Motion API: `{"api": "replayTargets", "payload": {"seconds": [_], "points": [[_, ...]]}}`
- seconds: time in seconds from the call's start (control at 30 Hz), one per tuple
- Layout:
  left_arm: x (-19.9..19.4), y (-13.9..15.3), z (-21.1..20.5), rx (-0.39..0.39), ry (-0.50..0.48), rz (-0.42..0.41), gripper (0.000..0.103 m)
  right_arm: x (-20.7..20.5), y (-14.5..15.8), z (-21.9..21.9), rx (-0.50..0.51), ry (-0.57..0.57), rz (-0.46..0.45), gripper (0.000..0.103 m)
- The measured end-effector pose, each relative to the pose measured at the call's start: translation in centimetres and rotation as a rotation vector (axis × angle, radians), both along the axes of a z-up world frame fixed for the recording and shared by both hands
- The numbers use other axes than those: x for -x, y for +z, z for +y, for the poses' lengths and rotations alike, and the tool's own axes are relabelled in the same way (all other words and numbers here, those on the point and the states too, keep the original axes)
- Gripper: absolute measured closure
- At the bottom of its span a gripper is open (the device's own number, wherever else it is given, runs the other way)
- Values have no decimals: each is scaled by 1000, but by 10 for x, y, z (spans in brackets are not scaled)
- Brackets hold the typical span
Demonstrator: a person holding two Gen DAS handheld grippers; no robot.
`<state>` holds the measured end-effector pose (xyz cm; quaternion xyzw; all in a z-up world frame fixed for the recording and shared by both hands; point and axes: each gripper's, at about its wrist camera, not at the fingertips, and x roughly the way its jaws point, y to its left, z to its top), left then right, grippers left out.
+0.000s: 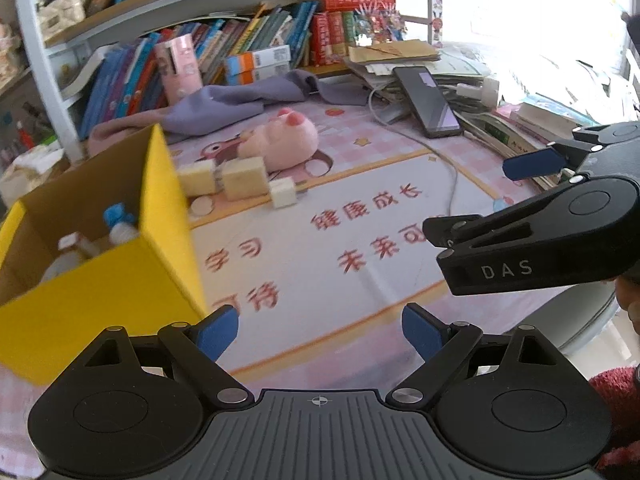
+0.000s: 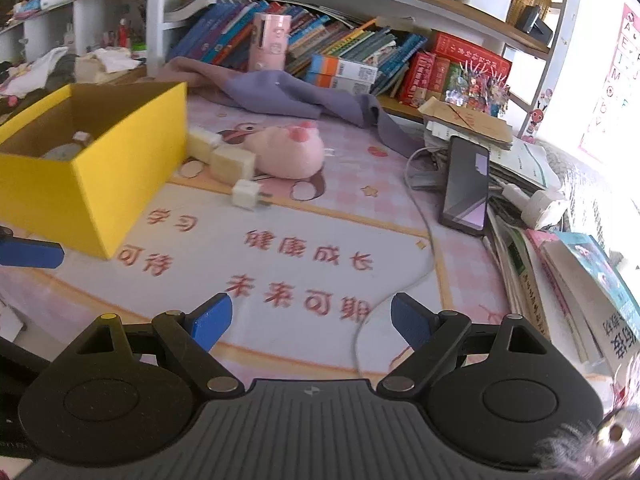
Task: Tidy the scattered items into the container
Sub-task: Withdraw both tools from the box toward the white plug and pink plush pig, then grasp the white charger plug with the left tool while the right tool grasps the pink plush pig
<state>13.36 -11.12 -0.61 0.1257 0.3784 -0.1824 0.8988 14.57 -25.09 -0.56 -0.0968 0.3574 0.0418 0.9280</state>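
A: Left claw (image 1: 319, 330)? Right claw (image 2: 311, 319)?
B: Both wide open, gripping nothing, above mat (image 2: 280, 216).
A: Loose items?
B: Far, right of yellow box (image 2: 86, 168): blocks (image 2: 232, 163), plug (image 2: 245, 195), pig (image 2: 290, 152). Bottles (image 1: 120, 226) inside box.

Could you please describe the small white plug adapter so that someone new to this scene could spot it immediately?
Find the yellow box on the pink desk mat. Beside it, in front of the pink plush pig, lie three pale cubes. The plug adapter is the smallest, whitest one, nearest the camera, with metal prongs sticking out; the two sponge blocks are yellowish.
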Motion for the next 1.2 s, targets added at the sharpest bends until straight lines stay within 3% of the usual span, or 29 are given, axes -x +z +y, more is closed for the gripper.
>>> {"api": "replayTargets", "payload": {"seconds": [0.23,0.6,0.8,1.2], "points": [[-34,0,-27,-7,19,2,12,-41,2,-25,-4,20,9,17],[-98,-7,-54,-47,148,18,13,-124,-2,-56,-70,134,59,17],[-130,-15,-57,-63,235,47,13,-166,-10,-54,-80,237,101,17],[-179,-35,-67,-55,303,73,27,-247,-19,-29,-113,404,131,16]]}}
